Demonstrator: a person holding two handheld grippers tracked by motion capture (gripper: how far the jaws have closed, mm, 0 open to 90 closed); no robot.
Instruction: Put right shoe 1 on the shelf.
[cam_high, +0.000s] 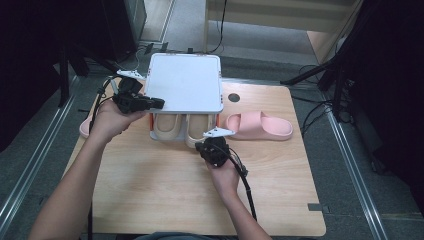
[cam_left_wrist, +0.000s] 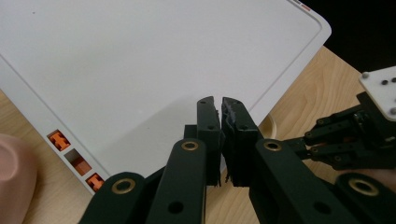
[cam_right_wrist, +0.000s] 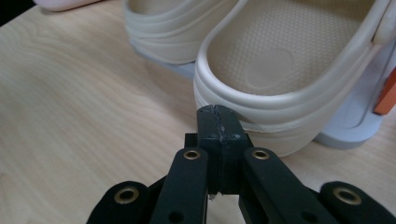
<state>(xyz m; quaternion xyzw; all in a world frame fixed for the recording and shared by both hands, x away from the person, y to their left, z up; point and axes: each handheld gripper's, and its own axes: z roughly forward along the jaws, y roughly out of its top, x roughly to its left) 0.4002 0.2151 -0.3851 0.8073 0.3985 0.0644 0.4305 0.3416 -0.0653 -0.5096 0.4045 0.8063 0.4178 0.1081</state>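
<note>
Broadly, the wooden desk (cam_high: 150, 190) carried everything, and the white shoe rack (cam_high: 185, 82) stood at its far middle, its flat top shelf hiding most of what sat under it. Beneath that shelf two beige slippers (cam_high: 167, 127) lay side by side with their heels poking out toward me. A pink slipper (cam_high: 260, 126) rested on the desk just to the right of the rack, and another pink one (cam_high: 85, 127) peeked out at the left, behind my left hand. My left hand-held gripper (cam_left_wrist: 219, 109) hovered at the rack's left front corner, over the white shelf, jaws nearly pressed together with only a sliver between them and nothing caught there. My right hand-held gripper (cam_right_wrist: 218, 121) sat low on the desk with its tip right against the heel of the right-hand beige slipper (cam_right_wrist: 280, 74); its jaws were clenched tight on themselves, grasping nothing.
</note>
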